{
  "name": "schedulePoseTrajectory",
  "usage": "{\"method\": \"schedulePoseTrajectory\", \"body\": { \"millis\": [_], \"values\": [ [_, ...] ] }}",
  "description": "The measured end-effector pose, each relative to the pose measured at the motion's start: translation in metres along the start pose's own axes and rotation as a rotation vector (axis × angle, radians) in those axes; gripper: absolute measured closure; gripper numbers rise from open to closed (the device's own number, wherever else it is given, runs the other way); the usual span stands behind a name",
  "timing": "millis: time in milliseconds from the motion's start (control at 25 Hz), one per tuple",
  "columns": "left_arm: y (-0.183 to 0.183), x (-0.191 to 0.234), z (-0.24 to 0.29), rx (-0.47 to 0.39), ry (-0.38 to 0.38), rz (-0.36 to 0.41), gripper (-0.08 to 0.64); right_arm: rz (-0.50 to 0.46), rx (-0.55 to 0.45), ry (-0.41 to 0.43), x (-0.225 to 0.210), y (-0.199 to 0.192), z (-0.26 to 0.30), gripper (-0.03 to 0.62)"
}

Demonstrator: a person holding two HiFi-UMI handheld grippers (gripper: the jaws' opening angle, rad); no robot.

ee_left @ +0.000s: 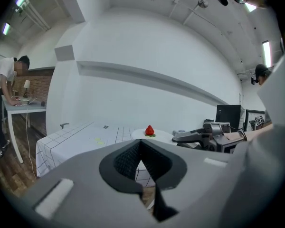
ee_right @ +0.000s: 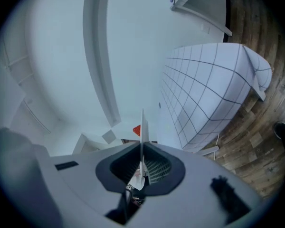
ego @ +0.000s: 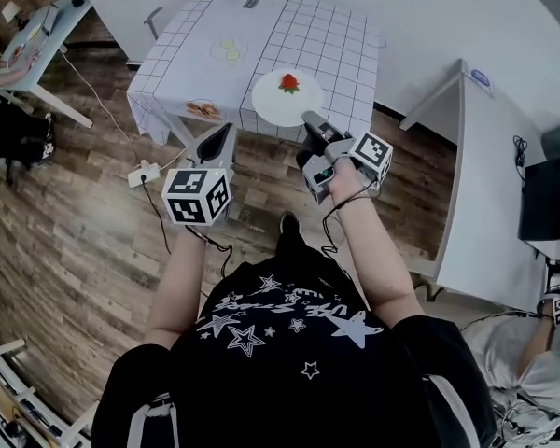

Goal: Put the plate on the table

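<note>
Plate (ego: 282, 101): white and round, pinched by its near rim between the jaws of the right gripper (ego: 310, 119). In the right gripper view it runs edge-on, straight out from the pads.
Right jaws: clamped on that thin rim, gripper rolled onto its side.
Left jaws: pads pressed together, nothing between them. The left gripper (ego: 224, 133) hangs just short of the table's near edge, left of the plate.
Strawberry (ego: 289, 83): one red berry on the far part of the plate, upright in the left gripper view.
Plate's place: over the near edge of the table (ego: 215, 26), near rim sticking out past it. Whether it touches the cloth, can't tell.
Table: white grid cloth. A small dish of food (ego: 203, 110) sits at the near left corner, and pale slices (ego: 231, 52) lie mid-table, well apart from the plate.
Around: wood floor with a power strip (ego: 145, 172) near left, a white desk (ego: 476, 203) to the right, and a person (ego: 0, 73) at a desk far left.
</note>
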State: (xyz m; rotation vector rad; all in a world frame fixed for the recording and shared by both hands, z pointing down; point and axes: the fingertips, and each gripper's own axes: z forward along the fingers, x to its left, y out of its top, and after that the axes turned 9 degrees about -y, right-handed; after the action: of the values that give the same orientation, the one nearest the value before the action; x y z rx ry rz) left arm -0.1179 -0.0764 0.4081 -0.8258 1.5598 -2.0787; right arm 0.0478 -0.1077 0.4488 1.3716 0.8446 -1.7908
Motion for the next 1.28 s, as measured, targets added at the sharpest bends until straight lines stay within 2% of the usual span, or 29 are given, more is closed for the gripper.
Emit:
{"method": "schedulePoseTrajectory", "body": {
  "millis": [120, 240, 320, 600, 800, 1000, 1160, 1280],
  "values": [
    [0.011, 0.004, 0.029, -0.003, -0.002, 0.0, 0.551, 0.002, 0.006, 0.032, 0.007, 0.028, 0.017, 0.568],
    [0.016, 0.005, 0.041, -0.023, -0.005, 0.002, 0.551, -0.024, -0.002, 0.014, 0.01, 0.038, 0.018, 0.568],
    [0.013, 0.009, 0.048, -0.036, -0.003, 0.009, 0.551, -0.043, -0.009, 0.032, 0.008, 0.045, 0.022, 0.568],
    [0.035, 0.023, 0.122, -0.021, 0.044, -0.005, 0.551, -0.019, 0.037, 0.011, 0.006, 0.117, 0.06, 0.568],
    [0.038, 0.032, 0.136, -0.012, 0.063, -0.003, 0.551, -0.032, 0.057, -0.003, 0.006, 0.133, 0.074, 0.567],
    [0.039, 0.041, 0.13, -0.036, 0.064, 0.002, 0.551, -0.054, 0.057, 0.006, 0.004, 0.128, 0.079, 0.568],
    [0.042, 0.052, 0.143, -0.031, 0.048, 0.001, 0.551, -0.055, 0.049, -0.019, 0.005, 0.132, 0.088, 0.566],
    [0.052, 0.067, 0.173, -0.02, 0.033, -0.002, 0.551, -0.047, 0.038, -0.023, 0.007, 0.157, 0.111, 0.566]
  ]
}}
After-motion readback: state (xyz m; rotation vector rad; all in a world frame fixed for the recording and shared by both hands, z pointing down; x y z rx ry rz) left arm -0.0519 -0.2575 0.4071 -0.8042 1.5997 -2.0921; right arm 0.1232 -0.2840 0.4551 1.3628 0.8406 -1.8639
